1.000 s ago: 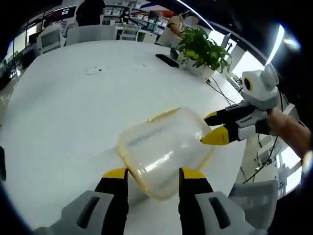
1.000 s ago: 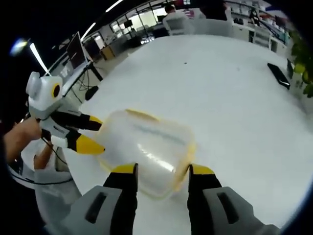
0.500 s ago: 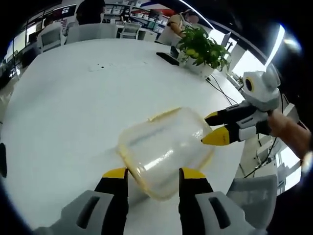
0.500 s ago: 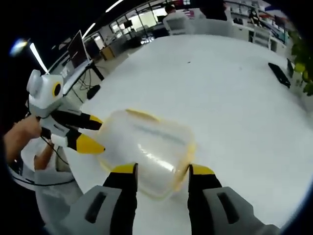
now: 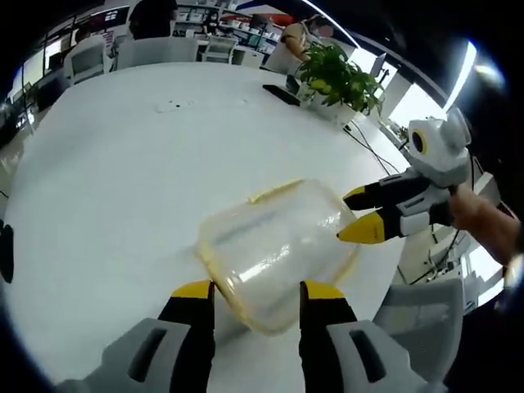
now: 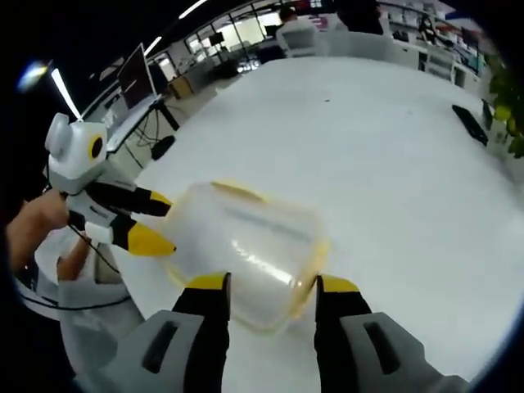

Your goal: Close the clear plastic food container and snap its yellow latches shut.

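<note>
One clear plastic container is sitting on the white table, in the lower middle of both views. We are holding our left gripper so that its two yellow-tipped jaws are standing apart, one on each side of the near end of the container, right by its yellow rim. We cannot tell if they are pressing on it. Our right gripper is standing the same way at the other end of the container, jaws apart and hugging it. In the left gripper view the right gripper is coming in from the right side, touching the container's edge. We are counting one container, two grippers, one potted plant at the upper right and one dark flat thing beside it.
</note>
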